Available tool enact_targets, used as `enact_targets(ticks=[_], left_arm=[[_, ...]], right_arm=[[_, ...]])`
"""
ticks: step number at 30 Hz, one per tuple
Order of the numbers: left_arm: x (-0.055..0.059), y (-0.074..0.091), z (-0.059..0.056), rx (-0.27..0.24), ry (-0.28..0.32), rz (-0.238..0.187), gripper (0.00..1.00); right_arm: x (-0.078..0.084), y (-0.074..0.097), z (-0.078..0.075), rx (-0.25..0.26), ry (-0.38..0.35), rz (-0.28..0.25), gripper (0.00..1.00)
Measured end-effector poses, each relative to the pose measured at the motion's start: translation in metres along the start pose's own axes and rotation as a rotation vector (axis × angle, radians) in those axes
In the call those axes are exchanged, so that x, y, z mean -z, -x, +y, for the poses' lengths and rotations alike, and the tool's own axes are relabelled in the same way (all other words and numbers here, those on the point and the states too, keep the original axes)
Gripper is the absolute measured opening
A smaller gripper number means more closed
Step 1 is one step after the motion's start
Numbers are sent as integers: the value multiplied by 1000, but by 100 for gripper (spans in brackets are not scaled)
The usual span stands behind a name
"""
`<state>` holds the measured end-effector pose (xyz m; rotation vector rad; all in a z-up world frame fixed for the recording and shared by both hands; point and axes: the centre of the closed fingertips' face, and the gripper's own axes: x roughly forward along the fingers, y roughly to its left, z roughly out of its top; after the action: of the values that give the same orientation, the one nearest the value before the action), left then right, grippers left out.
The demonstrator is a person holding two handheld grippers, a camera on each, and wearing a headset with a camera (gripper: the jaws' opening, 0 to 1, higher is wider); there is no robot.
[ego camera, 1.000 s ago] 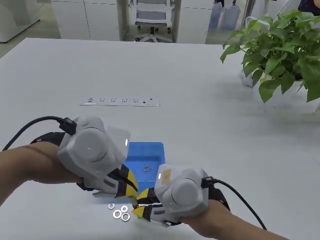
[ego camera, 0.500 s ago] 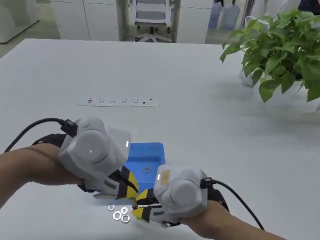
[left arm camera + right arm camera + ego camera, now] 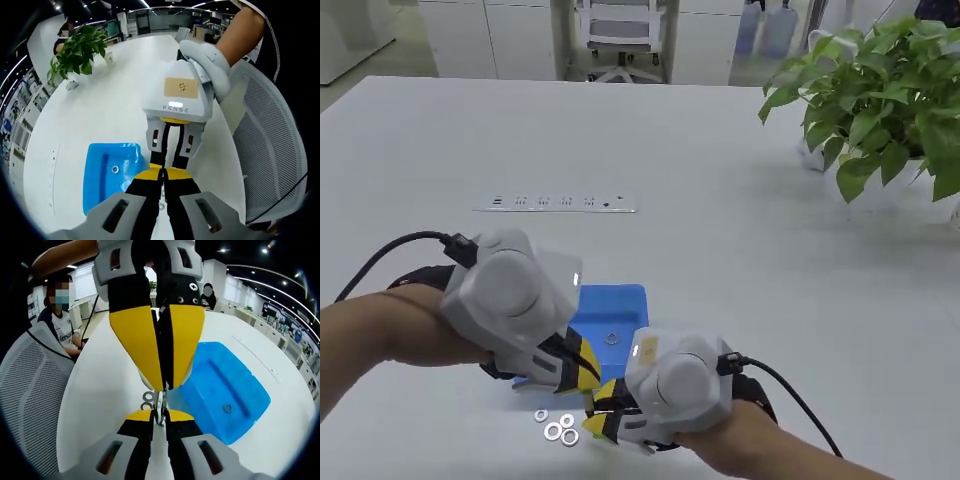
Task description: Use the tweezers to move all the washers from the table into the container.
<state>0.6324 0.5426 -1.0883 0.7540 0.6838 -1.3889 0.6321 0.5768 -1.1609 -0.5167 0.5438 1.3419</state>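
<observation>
Several small silver washers [image 3: 558,427] lie on the white table [image 3: 720,200] at 7 o'clock of the blue plastic container [image 3: 620,305], which holds a single washer [image 3: 611,339]; the right gripper [image 3: 595,413] pinches thin metal tweezers [image 3: 160,412], and the left gripper [image 3: 582,371] meets it tip to tip, jaws pressed together

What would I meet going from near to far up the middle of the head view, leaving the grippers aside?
washers on the table → blue container → flat grey socket strip → office chair beyond the table's far edge
</observation>
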Motion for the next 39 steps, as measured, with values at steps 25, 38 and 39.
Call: enact_targets(ticks=[25,38,39], left_arm=[[-17,23,1,23,-18,-15,5],[-31,43,3,12,-24,-32,5],[-32,44,3,11,-24,-33,5]], right_arm=[[-20,21,-2,17,12,-17,10],[-40,35,-5,31,29,-27,10],[-41,36,-5,31,29,-28,10]])
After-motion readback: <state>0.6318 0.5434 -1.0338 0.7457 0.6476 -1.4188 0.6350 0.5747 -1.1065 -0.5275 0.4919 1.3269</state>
